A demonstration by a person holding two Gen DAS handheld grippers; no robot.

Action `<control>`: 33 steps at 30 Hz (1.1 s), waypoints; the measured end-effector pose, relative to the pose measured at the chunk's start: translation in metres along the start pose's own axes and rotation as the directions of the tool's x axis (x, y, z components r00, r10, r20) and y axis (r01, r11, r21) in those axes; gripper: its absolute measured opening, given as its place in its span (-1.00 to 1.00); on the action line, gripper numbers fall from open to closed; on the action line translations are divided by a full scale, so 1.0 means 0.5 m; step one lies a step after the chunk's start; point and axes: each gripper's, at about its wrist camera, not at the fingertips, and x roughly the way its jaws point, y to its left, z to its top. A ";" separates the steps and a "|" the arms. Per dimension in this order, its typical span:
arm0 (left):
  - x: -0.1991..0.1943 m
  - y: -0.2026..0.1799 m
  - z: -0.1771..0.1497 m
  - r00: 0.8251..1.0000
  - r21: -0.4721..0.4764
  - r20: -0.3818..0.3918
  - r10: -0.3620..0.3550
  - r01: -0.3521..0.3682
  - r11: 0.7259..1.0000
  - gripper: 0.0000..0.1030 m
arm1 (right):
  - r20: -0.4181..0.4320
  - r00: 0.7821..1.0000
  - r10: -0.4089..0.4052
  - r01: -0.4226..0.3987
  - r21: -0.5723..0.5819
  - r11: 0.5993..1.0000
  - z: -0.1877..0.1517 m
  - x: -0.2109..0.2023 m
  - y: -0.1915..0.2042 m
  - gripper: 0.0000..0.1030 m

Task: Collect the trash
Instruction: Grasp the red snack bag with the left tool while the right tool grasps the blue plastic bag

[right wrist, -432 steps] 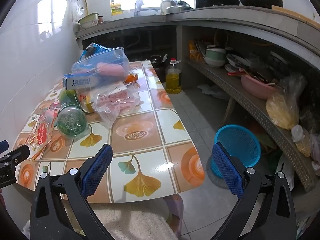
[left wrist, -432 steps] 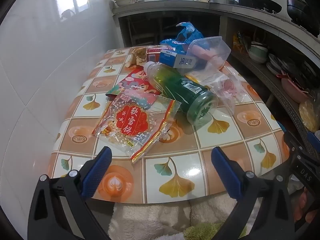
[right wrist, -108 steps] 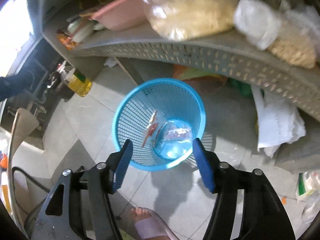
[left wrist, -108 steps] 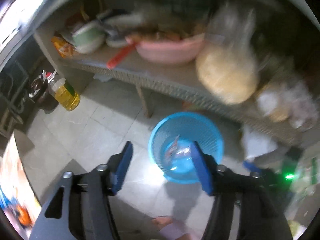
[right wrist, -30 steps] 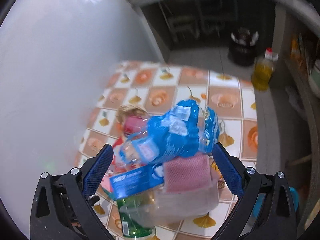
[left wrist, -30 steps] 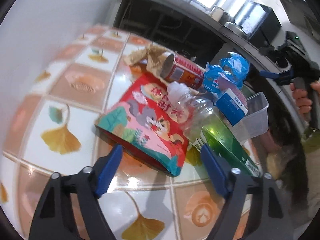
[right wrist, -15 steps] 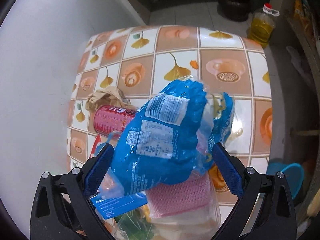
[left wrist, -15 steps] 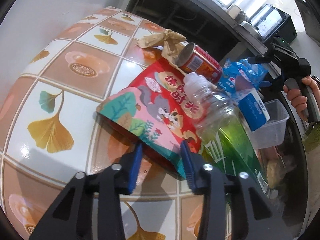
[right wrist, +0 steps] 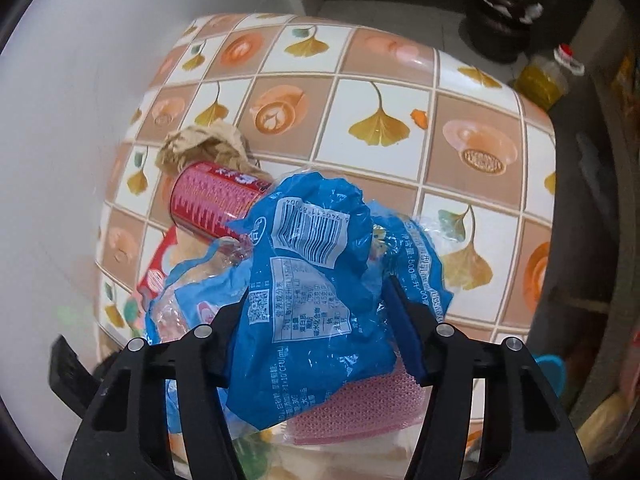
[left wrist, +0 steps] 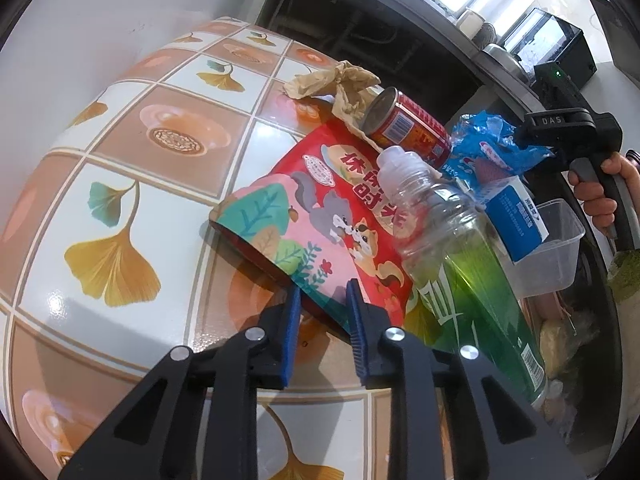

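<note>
A red snack bag [left wrist: 320,200] lies on the tiled table [left wrist: 120,160]. Its near corner sits between the closing jaws of my left gripper [left wrist: 322,312], with a little room still left at the pads. A crumpled blue plastic bag [right wrist: 312,280] tops the pile. My right gripper [right wrist: 316,332] points down over it, jaws closing, the bag bulging between the fingers and hiding the left pad. Around them lie a red can [left wrist: 412,128], a green bottle [left wrist: 472,264], crumpled brown paper [left wrist: 340,80], a blue-white box [left wrist: 516,216] and a clear tub [left wrist: 556,248].
A white wall runs along the table's left side. On the floor beyond the table [right wrist: 400,80] stand an oil bottle [right wrist: 544,76] and a dark pot [right wrist: 500,20]. The blue basket [right wrist: 552,364] shows at the lower right. A hand [left wrist: 600,196] holds the right gripper.
My left jaws have narrowed around the red bag's corner. The right gripper has come down onto the blue bag and its jaws have drawn in around it.
</note>
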 end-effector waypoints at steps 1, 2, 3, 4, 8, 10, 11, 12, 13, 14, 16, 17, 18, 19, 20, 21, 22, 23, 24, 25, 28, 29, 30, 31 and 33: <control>-0.001 0.000 -0.001 1.000 -0.001 0.001 0.000 0.000 1.000 -0.59 | 0.004 1.000 -0.005 0.005 -0.010 1.000 0.000 -0.001 0.004 0.11; -0.001 0.000 -0.001 1.000 -0.001 0.001 -0.001 0.001 1.000 -0.59 | 0.013 1.000 -0.002 0.002 -0.025 1.000 -0.001 -0.006 0.010 0.15; -0.001 0.001 0.000 1.000 0.000 0.002 -0.001 0.001 1.000 -0.59 | 0.017 1.000 0.003 -0.003 -0.032 0.999 0.000 -0.007 0.013 0.22; -0.001 0.000 0.000 1.000 -0.001 0.002 -0.001 0.001 1.000 -0.59 | 0.022 1.000 0.011 -0.010 -0.038 0.999 0.000 -0.010 0.016 0.25; -0.003 0.000 0.001 1.000 -0.001 0.003 -0.005 0.005 1.000 -0.60 | 0.030 0.998 0.049 -0.047 -0.081 0.996 0.001 -0.018 0.032 0.47; -0.003 0.001 0.000 1.000 -0.002 0.003 -0.007 0.007 1.000 -0.60 | 0.024 0.998 0.050 -0.047 -0.113 0.992 -0.001 -0.017 0.047 0.52; -0.003 0.000 0.000 1.000 -0.002 0.004 -0.007 0.007 1.000 -0.60 | 0.020 0.999 0.038 -0.035 -0.132 0.991 -0.002 -0.015 0.055 0.57; -0.003 0.000 0.000 1.000 -0.002 0.004 -0.007 0.007 1.000 -0.60 | 0.017 1.000 0.024 -0.021 -0.155 0.988 -0.003 -0.013 0.065 0.60; -0.003 0.000 0.000 1.000 -0.002 0.003 -0.007 0.007 1.000 -0.60 | 0.015 1.000 0.008 -0.005 -0.178 0.984 -0.006 -0.011 0.073 0.60; -0.003 0.001 0.000 1.000 -0.002 0.003 -0.007 0.007 1.000 -0.60 | 0.013 1.000 -0.012 0.014 -0.199 0.980 -0.009 -0.008 0.079 0.61; -0.003 0.001 0.000 1.000 -0.002 0.003 -0.006 0.007 1.000 -0.60 | 0.009 0.999 -0.047 0.048 -0.233 0.971 -0.016 -0.003 0.089 0.62; -0.003 0.001 0.000 1.000 -0.003 0.003 -0.007 0.007 1.000 -0.60 | 0.009 0.997 -0.075 0.075 -0.254 0.964 -0.019 0.003 0.095 0.62; -0.003 0.001 0.000 1.000 -0.003 0.004 -0.007 0.007 1.000 -0.60 | 0.011 0.995 -0.103 0.102 -0.271 0.957 -0.022 0.008 0.100 0.62; -0.003 0.001 0.000 1.000 -0.004 0.006 -0.007 0.007 1.000 -0.60 | 0.014 0.992 -0.129 0.127 -0.285 0.950 -0.025 0.013 0.105 0.62; -0.004 0.001 0.000 1.000 -0.003 0.007 -0.007 0.007 1.000 -0.61 | 0.018 0.987 -0.157 0.155 -0.298 0.942 -0.028 0.017 0.109 0.62; -0.005 0.001 -0.001 1.000 -0.003 0.009 -0.007 0.007 1.000 -0.62 | 0.022 0.984 -0.179 0.177 -0.309 0.934 -0.031 0.021 0.113 0.61; -0.005 0.001 -0.001 1.000 -0.005 0.012 -0.007 0.007 1.000 -0.62 | 0.027 0.981 -0.194 0.193 -0.320 0.928 -0.033 0.023 0.116 0.57; -0.005 0.002 -0.002 1.000 -0.005 0.013 -0.009 0.009 1.000 -0.63 | 0.029 0.979 -0.203 0.201 -0.326 0.924 -0.036 0.023 0.116 0.45; -0.006 0.003 -0.002 1.000 -0.006 0.015 -0.012 0.012 1.000 -0.65 | 0.030 0.977 -0.212 0.210 -0.330 0.921 -0.037 0.024 0.117 0.35; -0.008 0.004 -0.002 1.000 -0.008 0.018 -0.016 0.016 1.000 -0.66 | 0.032 0.975 -0.218 0.216 -0.330 0.919 -0.037 0.024 0.117 0.30; -0.012 0.006 -0.004 0.999 -0.008 0.027 -0.022 0.022 1.000 -0.74 | 0.044 0.971 -0.235 0.236 -0.329 0.915 -0.039 0.020 0.115 0.04; -0.014 0.006 -0.004 0.999 -0.009 0.031 -0.026 0.026 1.000 -0.76 | 0.047 0.971 -0.234 0.236 -0.322 0.917 -0.039 0.016 0.112 -0.05; -0.016 0.007 -0.005 0.999 -0.010 0.035 -0.029 0.030 1.000 -0.84 | 0.051 0.972 -0.230 0.234 -0.315 0.920 -0.040 0.011 0.110 -0.16; -0.017 0.008 -0.006 0.999 -0.011 0.038 -0.028 0.029 1.000 -0.92 | 0.054 0.973 -0.226 0.232 -0.308 0.923 -0.040 0.007 0.109 -0.21; -0.020 0.010 -0.007 0.998 -0.015 0.044 -0.034 0.035 0.999 -0.93 | 0.062 0.974 -0.216 0.224 -0.295 0.929 -0.040 -0.001 0.105 -0.39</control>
